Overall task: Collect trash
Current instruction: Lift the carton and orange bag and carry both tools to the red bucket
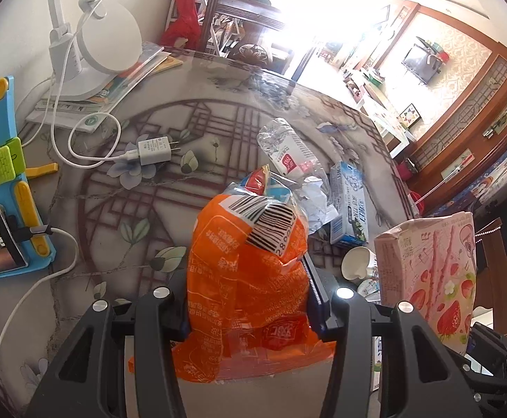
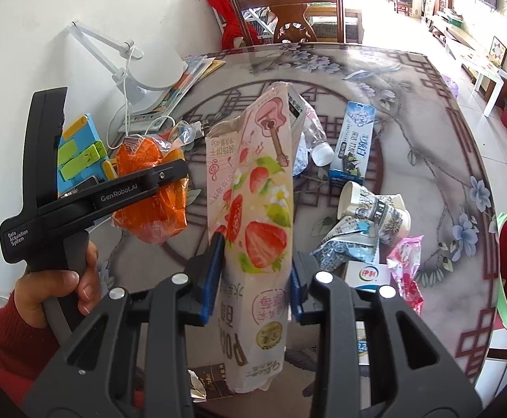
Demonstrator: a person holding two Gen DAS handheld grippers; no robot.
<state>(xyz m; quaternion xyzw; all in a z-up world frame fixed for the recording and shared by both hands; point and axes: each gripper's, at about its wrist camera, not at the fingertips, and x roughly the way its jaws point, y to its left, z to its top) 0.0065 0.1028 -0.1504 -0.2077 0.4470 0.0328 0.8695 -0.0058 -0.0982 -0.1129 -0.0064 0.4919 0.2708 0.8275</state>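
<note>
I have the left gripper (image 1: 248,299) clamped on an orange wrapper (image 1: 243,278) and the right gripper (image 2: 255,271) clamped on a strawberry box (image 2: 253,209), both above the table (image 2: 427,111).

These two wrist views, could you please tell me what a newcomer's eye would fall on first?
First, the orange wrapper pinched in the left tongs, raised above the patterned table. Next, the pink strawberry box clamped upright in the right tongs. Behind them, a trash cluster lies on the table: clear bottle, blue carton, paper cups.
</note>
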